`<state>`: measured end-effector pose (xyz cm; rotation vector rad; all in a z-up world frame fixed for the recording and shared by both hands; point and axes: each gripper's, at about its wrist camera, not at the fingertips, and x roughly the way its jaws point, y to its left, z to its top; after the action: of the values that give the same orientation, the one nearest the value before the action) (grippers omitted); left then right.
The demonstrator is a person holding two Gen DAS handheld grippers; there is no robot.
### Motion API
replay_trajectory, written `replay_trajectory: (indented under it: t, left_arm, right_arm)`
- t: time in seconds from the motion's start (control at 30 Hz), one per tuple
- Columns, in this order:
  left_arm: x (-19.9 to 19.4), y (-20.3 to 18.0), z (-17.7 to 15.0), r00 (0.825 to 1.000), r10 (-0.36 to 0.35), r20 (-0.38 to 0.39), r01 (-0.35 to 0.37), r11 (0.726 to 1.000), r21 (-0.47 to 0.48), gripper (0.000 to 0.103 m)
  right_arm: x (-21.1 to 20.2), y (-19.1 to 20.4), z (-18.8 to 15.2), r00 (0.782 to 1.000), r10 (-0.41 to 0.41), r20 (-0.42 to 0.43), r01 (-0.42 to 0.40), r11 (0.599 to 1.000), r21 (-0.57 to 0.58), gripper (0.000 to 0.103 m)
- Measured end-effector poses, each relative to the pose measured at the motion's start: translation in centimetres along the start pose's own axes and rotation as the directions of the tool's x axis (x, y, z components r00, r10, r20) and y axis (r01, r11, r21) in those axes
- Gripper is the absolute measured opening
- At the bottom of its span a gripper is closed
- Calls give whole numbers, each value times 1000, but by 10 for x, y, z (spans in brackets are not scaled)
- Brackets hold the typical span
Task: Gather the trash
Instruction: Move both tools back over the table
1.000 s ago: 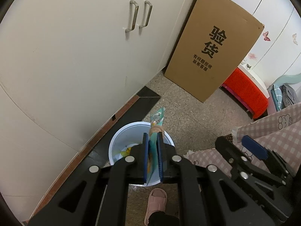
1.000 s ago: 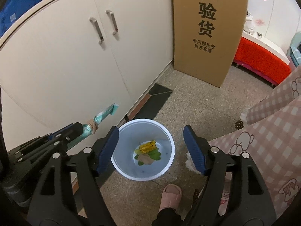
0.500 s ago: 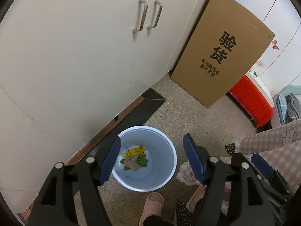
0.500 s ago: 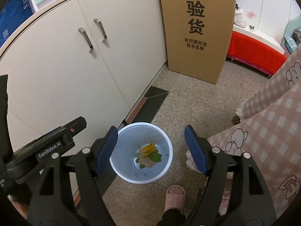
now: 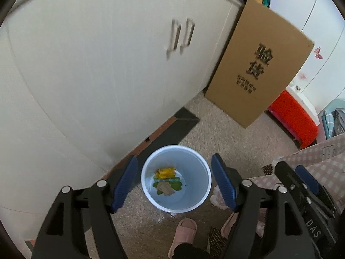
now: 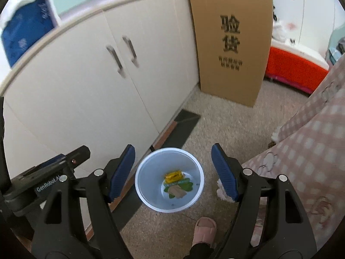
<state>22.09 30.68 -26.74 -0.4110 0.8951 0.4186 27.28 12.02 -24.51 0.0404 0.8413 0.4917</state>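
Observation:
A pale blue trash bin (image 5: 148,190) stands on the speckled floor beside the white cabinet; it also shows in the right wrist view (image 6: 142,185). Inside lie a yellow wrapper (image 5: 165,172), a green packet (image 5: 176,183) and a tan piece (image 5: 165,189). My left gripper (image 5: 174,183) is open and empty above the bin. My right gripper (image 6: 172,172) is open and empty above the bin too. The left gripper's body (image 6: 43,183) shows at the left of the right wrist view.
White cabinet doors with metal handles (image 6: 123,56) run along the left. A tall cardboard box (image 5: 256,69) leans at the cabinet's end. A red bench (image 5: 293,118) is behind it. A pink checked cloth (image 6: 306,151) and a pink slipper (image 6: 203,226) are near the bin.
A second ago my left gripper was shut on a green packet above the bin. It opened and the packet now lies in the bin. Both grippers have risen a little.

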Motion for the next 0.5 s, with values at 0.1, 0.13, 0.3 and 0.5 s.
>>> replay_trajectory:
  t: [0.1,0.13,0.3,0.5]
  left_arm:
    - [-42,-7,1,998,-13,67,12,1000,11,72]
    - [-54,-11,1,996,-19,86,17,1000,20,73]
    - [-124,-39,-4,978,-85,190,72,994,77,79]
    - [-181,-105,-22,952,-206,225,160,966,204,83]
  right_arm:
    - [-37,1,7,998,14,53,-14,1000,3,72]
    - [-54,0,10,997,19,80,-20,1000,8,72]
    - [-128,-15,19,984,-3,176,-3,999,37,75]
    - [-214,-57,12,954,-112,277,90,992,92,76]
